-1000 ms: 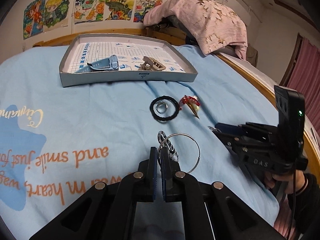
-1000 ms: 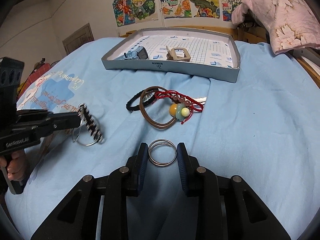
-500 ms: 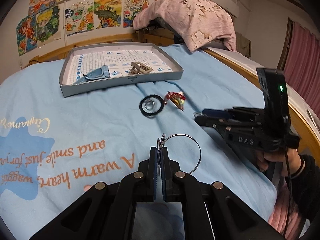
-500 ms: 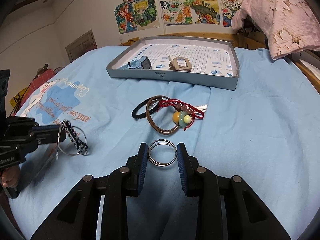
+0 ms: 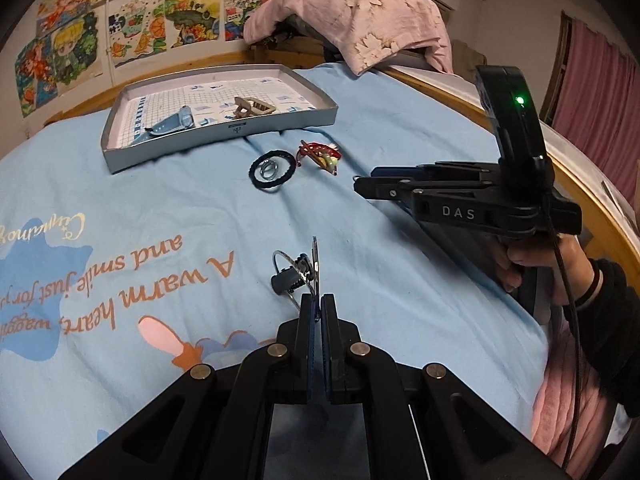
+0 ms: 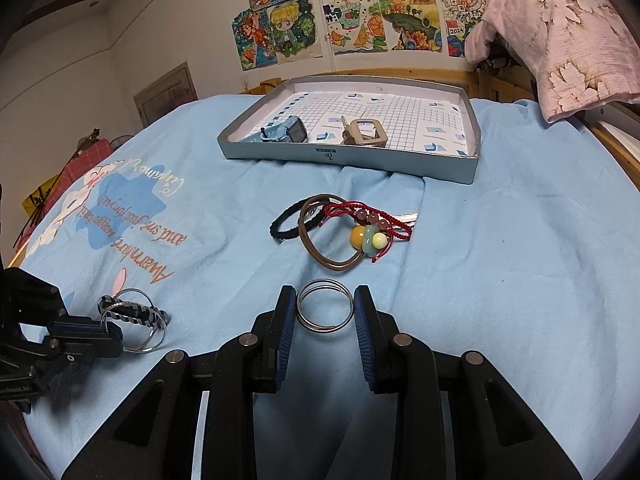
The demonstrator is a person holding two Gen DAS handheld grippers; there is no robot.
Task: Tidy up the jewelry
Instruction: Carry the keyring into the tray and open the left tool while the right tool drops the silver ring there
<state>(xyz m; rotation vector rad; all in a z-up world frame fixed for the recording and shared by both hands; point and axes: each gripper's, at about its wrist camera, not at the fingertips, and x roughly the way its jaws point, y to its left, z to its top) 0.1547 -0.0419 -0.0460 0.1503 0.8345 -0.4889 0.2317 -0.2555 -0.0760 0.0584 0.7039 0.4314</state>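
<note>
My left gripper [image 5: 319,300] is shut on a thin wire hoop [image 5: 285,261] that carries a black-and-white striped band. The hoop stands nearly edge-on above the blue sheet. The same gripper [image 6: 118,336] and hoop [image 6: 134,316] show at the lower left of the right wrist view. My right gripper [image 6: 325,312] is shut on a silver double ring [image 6: 316,326], one pad on each side, low over the sheet. Its tips [image 5: 358,180] point left in the left wrist view. A grey tray [image 6: 348,160] further back holds a blue watch [image 6: 286,132] and a beige clip [image 6: 364,133].
Loose on the sheet lie a black hair tie [image 6: 282,226], a brown band [image 6: 328,262] and a red braided bracelet with beads [image 6: 370,232]. A wooden bed rail [image 5: 580,188] runs along the right. A pink pillow [image 5: 360,20] sits behind the tray [image 5: 224,136].
My left gripper has drawn back across the sheet with the hoop and rolled, so the hoop now shows edge-on. The right gripper has stayed put with its ring.
</note>
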